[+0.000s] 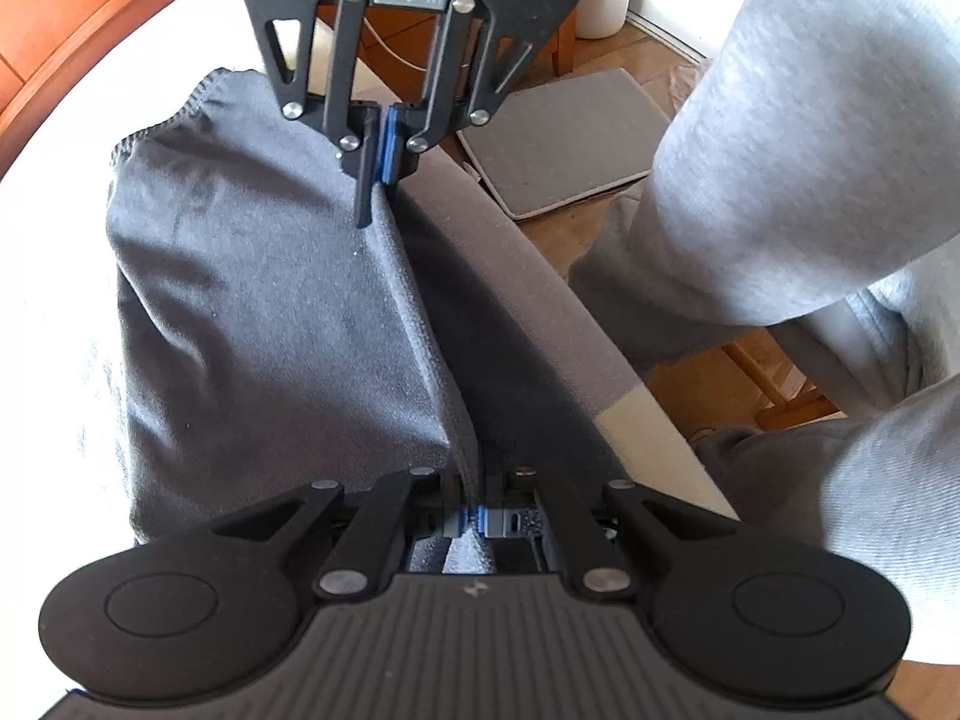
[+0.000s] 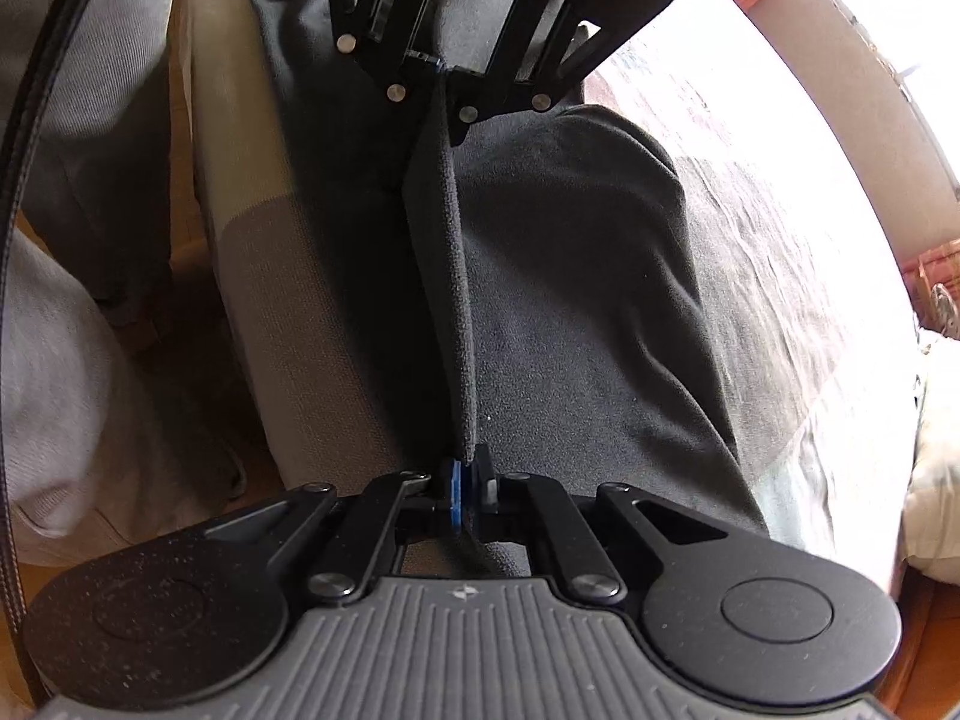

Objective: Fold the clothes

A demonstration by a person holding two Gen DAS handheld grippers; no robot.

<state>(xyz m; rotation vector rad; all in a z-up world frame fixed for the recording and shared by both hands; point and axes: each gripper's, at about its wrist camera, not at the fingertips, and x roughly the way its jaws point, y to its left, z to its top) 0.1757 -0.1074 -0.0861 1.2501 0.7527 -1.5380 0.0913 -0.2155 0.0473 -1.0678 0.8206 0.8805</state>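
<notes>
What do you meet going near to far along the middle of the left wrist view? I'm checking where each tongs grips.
Left tongs → taut edge of the grey garment → right tongs → white bin.

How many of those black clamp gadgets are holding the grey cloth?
2. The left hand-held gripper pinches the grey cloth at its near edge; the right hand-held gripper pinches the far end of the same edge.

A: Left wrist cam looks along its fingers, close over the grey garment [image 1: 258, 276], facing the right gripper [image 1: 380, 147].
B: Right cam mirrors it, facing the left gripper [image 2: 441, 69]. Both share the pinched fold.
</notes>
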